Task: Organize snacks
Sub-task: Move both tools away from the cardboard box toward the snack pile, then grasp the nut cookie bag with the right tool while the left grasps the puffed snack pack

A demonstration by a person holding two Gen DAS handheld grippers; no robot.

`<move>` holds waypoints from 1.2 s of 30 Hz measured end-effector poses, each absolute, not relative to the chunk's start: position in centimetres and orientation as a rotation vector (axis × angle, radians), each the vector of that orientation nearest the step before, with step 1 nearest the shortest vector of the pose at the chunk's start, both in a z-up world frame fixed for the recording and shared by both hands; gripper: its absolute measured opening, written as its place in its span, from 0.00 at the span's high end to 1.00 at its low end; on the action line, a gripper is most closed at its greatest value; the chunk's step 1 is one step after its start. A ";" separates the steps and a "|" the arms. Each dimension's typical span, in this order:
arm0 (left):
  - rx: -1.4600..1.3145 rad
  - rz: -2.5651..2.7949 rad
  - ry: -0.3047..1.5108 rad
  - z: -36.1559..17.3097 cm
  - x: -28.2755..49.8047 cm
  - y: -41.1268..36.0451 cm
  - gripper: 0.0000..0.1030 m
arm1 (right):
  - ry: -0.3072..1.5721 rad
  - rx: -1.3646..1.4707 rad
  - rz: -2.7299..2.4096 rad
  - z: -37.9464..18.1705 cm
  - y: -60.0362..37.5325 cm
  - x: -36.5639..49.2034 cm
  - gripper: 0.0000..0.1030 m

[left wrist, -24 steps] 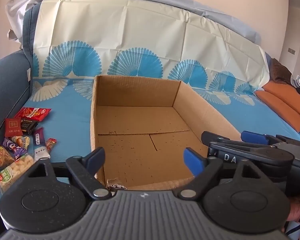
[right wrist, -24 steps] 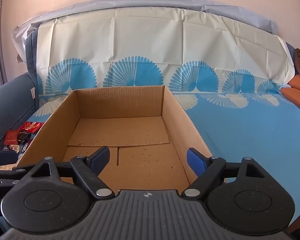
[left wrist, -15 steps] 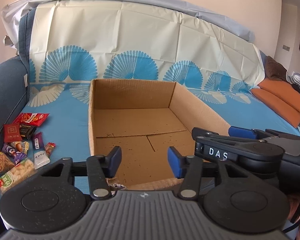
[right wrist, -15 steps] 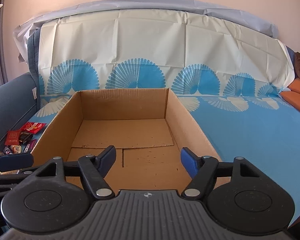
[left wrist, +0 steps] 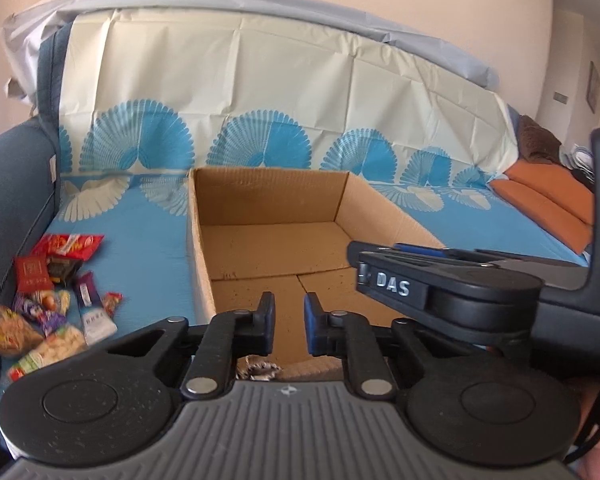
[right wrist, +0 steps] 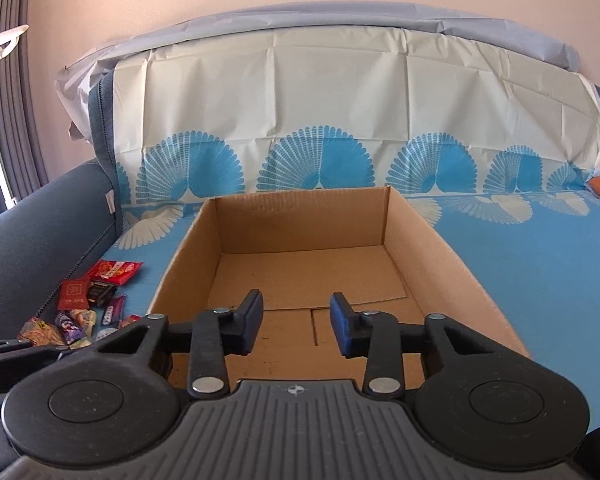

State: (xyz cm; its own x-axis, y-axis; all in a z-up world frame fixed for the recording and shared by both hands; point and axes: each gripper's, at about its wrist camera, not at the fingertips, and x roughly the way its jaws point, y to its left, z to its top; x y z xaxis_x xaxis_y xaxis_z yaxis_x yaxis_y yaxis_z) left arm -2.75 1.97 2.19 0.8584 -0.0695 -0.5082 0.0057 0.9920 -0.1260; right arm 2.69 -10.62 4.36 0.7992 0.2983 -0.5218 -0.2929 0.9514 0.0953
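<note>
Several snack packets (left wrist: 48, 304) lie heaped at far left on the blue cover (left wrist: 148, 264), against the sofa arm (left wrist: 8, 200) and well apart from any gripper: red packet (left wrist: 70, 245) at the back, purple bar (left wrist: 87, 294) nearer the box, pale bag (left wrist: 56, 346) in front.
Centre: one cardboard box (left wrist: 276, 208), open-topped, nothing inside.
Left gripper (left wrist: 288, 322): jaws nearly together with a narrow gap, holding nothing, poised over the box's near edge. You will need to spread it before reaching left.
Right gripper (right wrist: 296, 322): jaws partly apart, holding nothing, aimed into the box.
Advice: take an outlying packet first, likely the purple bar; pinch across its flat width, lift clear of its neighbours, then carry over the box's left wall.
</note>
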 end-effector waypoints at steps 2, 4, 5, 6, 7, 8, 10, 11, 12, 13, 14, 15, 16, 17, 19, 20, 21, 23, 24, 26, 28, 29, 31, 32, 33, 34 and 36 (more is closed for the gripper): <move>-0.072 -0.069 0.523 2.8 -3.1 2.5 0.95 | 0.550 0.034 0.348 4.7 -9.8 2.5 0.68; -0.002 -0.088 0.509 3.0 -3.3 3.1 0.95 | 0.538 0.042 0.383 4.9 -8.9 2.1 0.70; 0.021 -0.104 0.515 3.0 -3.3 3.6 0.95 | 0.535 0.035 0.402 5.0 -8.3 2.0 0.71; 0.037 -0.125 0.520 2.9 -3.4 4.2 0.95 | 0.530 0.028 0.420 5.1 -7.8 1.8 0.72; 0.041 -0.142 0.528 2.7 -3.5 4.9 0.95 | 0.525 0.022 0.440 5.2 -7.2 1.6 0.72; 0.047 -0.158 0.546 2.5 -3.6 5.7 0.95 | 0.524 0.019 0.458 5.2 -6.7 1.5 0.72; 0.071 -0.174 0.543 2.2 -3.9 7.2 0.95 | 0.527 0.013 0.492 5.2 -5.8 1.3 0.71; 0.089 -0.177 0.539 1.9 -4.0 8.3 0.95 | 0.531 0.009 0.511 5.2 -5.4 1.2 0.71; 0.094 -0.179 0.535 1.7 -4.2 9.3 0.95 | 0.533 0.009 0.528 5.3 -4.9 1.2 0.71; 0.092 -0.178 0.534 1.2 -4.4 10.4 0.93 | 0.534 0.007 0.542 5.3 -4.5 1.1 0.71; 0.099 -0.160 0.551 0.6 -4.3 11.7 0.93 | 0.533 0.001 0.556 5.3 -4.0 0.9 0.71; 0.107 -0.127 0.578 -0.2 -4.0 13.0 0.93 | 0.536 -0.009 0.566 5.2 -3.6 0.8 0.71; 0.104 -0.085 0.615 -1.4 -3.8 14.4 0.93 | 0.539 -0.018 0.573 5.1 -3.2 0.7 0.71; 0.082 -0.048 0.649 -2.6 -3.7 15.8 0.93 | 0.544 -0.025 0.583 4.9 -2.8 0.4 0.70; -0.060 0.030 0.694 -3.6 -3.1 19.3 0.93 | 0.554 -0.035 0.611 4.7 -2.1 0.1 0.69; -0.111 0.067 0.678 -3.8 -3.2 20.6 0.93 | 0.555 -0.047 0.628 4.5 -1.7 -0.2 0.68; -0.146 0.094 0.689 -4.0 -3.0 21.5 0.93 | 0.551 -0.059 0.646 4.4 -1.4 -0.5 0.66; -0.182 0.134 0.712 -4.3 -2.5 22.4 0.93 | 0.536 -0.100 0.688 3.9 -0.6 -1.2 0.63; -0.183 0.144 0.718 -4.3 -2.3 22.5 0.93 | 0.533 -0.124 0.711 3.6 -0.1 -1.4 0.62; -0.178 0.150 0.735 -4.6 -2.0 22.2 0.93 | 0.519 -0.162 0.759 2.9 0.8 -2.0 0.62; -0.173 0.158 0.746 -4.8 -1.9 22.1 0.93 | 0.525 -0.200 0.799 2.1 1.9 -2.5 0.61; -0.180 0.165 0.737 -5.2 -2.2 21.9 0.93 | 0.533 -0.201 0.821 1.6 2.4 -2.5 0.59; -0.224 0.182 0.735 -5.4 -2.0 22.5 0.93 | 0.550 -0.205 0.865 0.6 3.5 -2.5 0.51; -0.256 0.192 0.737 -5.6 -1.8 23.1 0.93 | 0.563 -0.212 0.880 0.0 4.0 -2.4 0.45; -0.280 0.200 0.745 -5.7 -1.9 23.4 0.93 | 0.577 -0.215 0.897 -0.7 4.6 -2.3 0.37; -0.310 0.204 0.752 -5.8 -1.7 23.9 0.92 | 0.594 -0.216 0.913 -1.5 5.0 -2.1 0.33; -0.338 0.210 0.771 -6.1 -1.6 24.4 0.91 | 0.630 -0.223 0.914 -3.0 5.9 -1.6 0.24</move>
State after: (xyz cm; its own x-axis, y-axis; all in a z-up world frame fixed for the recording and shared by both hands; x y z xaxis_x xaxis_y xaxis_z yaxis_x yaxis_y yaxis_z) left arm -1.60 24.40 -6.09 0.7000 0.0628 -0.7114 -0.3072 0.9257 -0.2205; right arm -1.60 5.86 -3.01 0.4469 0.6677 -0.5953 -0.7937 0.6030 0.0805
